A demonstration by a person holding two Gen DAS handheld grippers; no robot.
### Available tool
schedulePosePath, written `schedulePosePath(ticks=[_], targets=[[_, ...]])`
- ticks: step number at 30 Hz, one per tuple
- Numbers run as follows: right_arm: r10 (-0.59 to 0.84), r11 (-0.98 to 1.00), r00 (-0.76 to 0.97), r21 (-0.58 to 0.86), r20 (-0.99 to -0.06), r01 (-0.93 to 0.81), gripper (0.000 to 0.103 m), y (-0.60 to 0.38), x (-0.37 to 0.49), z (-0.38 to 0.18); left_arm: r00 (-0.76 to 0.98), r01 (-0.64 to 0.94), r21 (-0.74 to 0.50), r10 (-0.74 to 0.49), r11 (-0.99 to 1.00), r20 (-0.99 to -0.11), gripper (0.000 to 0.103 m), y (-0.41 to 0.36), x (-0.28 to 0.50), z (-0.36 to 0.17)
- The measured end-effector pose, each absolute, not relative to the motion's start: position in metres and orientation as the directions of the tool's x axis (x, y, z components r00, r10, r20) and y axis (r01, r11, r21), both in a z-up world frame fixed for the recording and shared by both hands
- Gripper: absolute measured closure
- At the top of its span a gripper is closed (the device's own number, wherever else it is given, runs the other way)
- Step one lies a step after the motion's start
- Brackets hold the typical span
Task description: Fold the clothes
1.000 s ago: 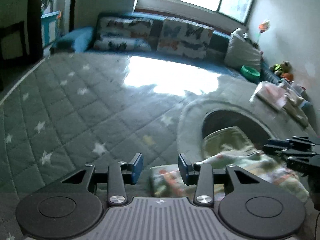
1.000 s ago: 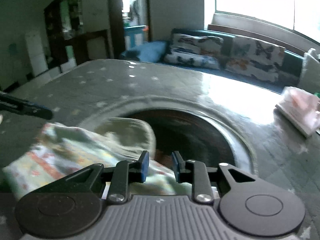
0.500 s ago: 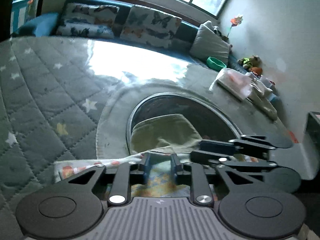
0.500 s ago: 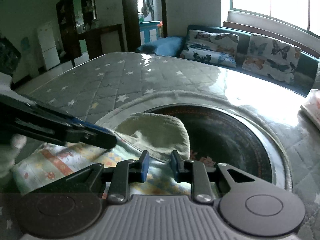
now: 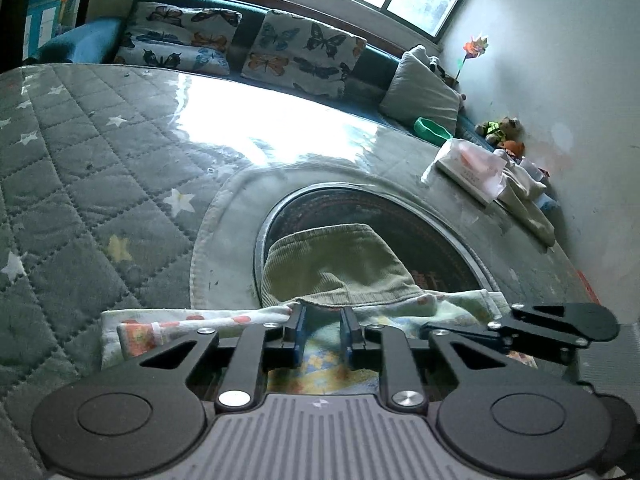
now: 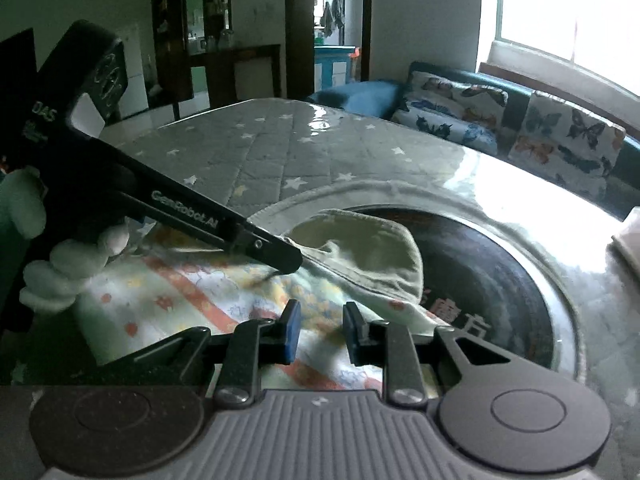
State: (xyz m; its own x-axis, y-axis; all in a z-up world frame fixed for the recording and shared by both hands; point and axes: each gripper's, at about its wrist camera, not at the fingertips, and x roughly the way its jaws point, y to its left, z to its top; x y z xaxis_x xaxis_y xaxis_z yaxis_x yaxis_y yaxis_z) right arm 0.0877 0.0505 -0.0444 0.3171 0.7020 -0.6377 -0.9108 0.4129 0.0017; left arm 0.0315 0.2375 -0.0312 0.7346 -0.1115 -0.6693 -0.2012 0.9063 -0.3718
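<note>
Left gripper [image 5: 325, 334]: sits low at the far edge of a printed cloth [image 5: 180, 322], just where a khaki garment [image 5: 332, 268] overlaps it. Shows a narrow gap between the blue pads, with fabric visible in the gap; cannot tell whether any of it is pinched. From the right wrist view, appears side-on with its tip touching the clothes at the khaki hem, held by a white-gloved hand [image 6: 68, 268].

Right gripper [image 6: 322, 336]: hovers over the near part of the printed cloth, jaws apart and clamped on nothing. In the left wrist view, reaches in from the right, just beside the left one.

Clothes: lie on a grey star-quilted cover [image 5: 80, 160], printed cloth flat and nearest, khaki garment partly on it and partly over a dark round inset [image 5: 440, 240].

Farther right on the cover: a folded pile [image 5: 468, 164]. Beyond: butterfly cushions [image 5: 300, 52] under a bright window.
</note>
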Motion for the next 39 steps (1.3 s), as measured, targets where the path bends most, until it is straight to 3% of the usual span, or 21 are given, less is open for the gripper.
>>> schedulePosePath(ticks=[17, 32, 39], targets=[[0.728, 0.343, 0.246, 0.029, -0.639, -0.939, 0.079, 0.036, 0.043, -0.052, 0.737, -0.206, -0.378, -0.111, 0.903, -0.667, 0.082, 0.239, 0.032, -0.032], [0.739, 0.285, 0.248, -0.043, -0.627, -0.958, 0.079, 0.015, 0.000, -0.047, 0.741, -0.203, -0.401, -0.127, 0.893, -0.659, 0.083, 0.244, 0.032, -0.034], [0.769, 0.283, 0.218, 0.015, -0.601, -0.959, 0.079, 0.041, 0.013, -0.035, 0.731, -0.195, -0.410, -0.147, 0.891, -0.666, 0.083, 0.247, 0.034, -0.034]])
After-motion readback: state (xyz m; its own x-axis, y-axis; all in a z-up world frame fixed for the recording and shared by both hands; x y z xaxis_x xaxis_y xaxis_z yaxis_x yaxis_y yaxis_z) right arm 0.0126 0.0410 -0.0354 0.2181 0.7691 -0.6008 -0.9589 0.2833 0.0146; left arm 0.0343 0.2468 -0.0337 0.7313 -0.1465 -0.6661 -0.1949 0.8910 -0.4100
